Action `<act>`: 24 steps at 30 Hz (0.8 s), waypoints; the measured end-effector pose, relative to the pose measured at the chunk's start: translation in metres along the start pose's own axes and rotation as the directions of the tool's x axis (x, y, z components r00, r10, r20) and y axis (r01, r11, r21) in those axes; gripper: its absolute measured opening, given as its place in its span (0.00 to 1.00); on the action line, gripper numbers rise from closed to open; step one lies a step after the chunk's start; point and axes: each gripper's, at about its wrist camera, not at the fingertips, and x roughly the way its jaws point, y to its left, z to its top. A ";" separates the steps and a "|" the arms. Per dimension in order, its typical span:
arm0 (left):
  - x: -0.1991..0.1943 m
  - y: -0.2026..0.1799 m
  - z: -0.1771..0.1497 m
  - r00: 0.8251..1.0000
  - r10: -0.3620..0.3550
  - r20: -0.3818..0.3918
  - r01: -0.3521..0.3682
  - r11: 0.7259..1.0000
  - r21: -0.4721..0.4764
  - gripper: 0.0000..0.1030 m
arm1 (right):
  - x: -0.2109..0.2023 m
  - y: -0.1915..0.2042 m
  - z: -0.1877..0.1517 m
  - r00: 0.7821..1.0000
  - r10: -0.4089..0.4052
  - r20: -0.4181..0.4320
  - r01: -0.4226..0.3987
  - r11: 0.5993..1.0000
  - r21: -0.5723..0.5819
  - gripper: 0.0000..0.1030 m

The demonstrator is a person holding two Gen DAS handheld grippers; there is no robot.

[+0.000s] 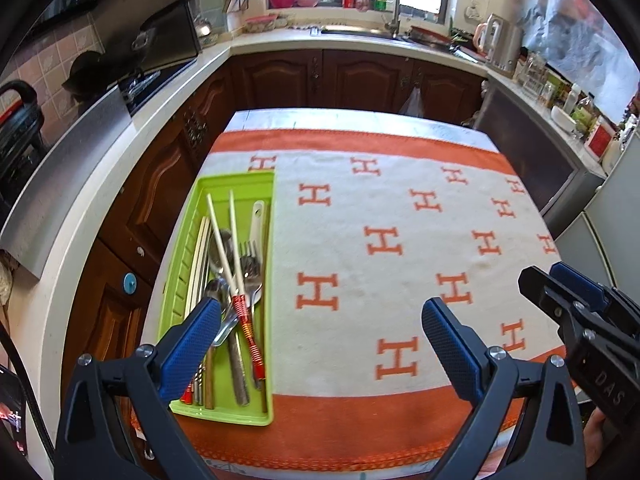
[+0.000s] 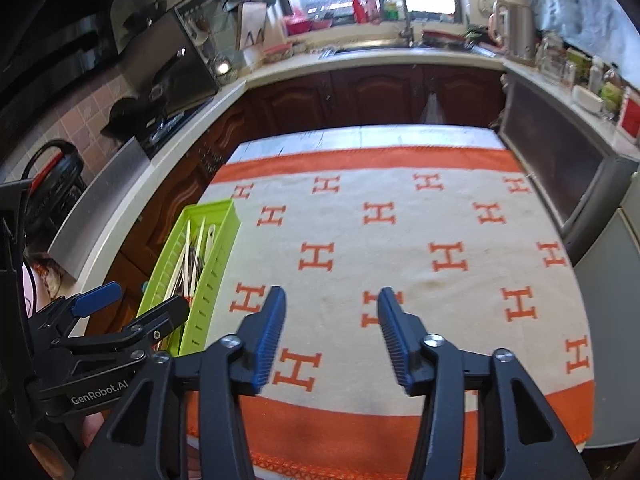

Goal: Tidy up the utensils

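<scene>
Our left tool [image 1: 320, 344] gaped wide and empty above the cloth-covered table [image 1: 400, 248]; our right tool [image 2: 332, 336] stood partly open, also empty. The utensils [image 1: 232, 280] lay in the green tray [image 1: 224, 414] at the table's left edge.

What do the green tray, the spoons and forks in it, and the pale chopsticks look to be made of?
Green slotted rectangular tray: likely moulded plastic, going by its uniform bright colour and soft sheen. Grey shiny spoons and forks: probably stainless steel, polished, with mirror-like glints. Pale cream chopsticks: matte; wood, bamboo or plastic, unclear, with red and orange banded ends.
</scene>
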 end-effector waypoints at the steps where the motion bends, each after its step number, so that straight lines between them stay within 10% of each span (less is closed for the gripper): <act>1: -0.002 -0.002 0.000 1.000 -0.001 0.006 0.001 1.000 0.001 0.99 | -0.007 -0.002 0.000 1.000 -0.005 0.016 0.005 1.000 0.001 0.54; 24: -0.007 -0.024 -0.003 1.000 0.016 0.007 -0.016 1.000 0.001 0.99 | -0.052 -0.001 -0.003 0.996 0.018 0.090 -0.017 1.000 -0.010 0.67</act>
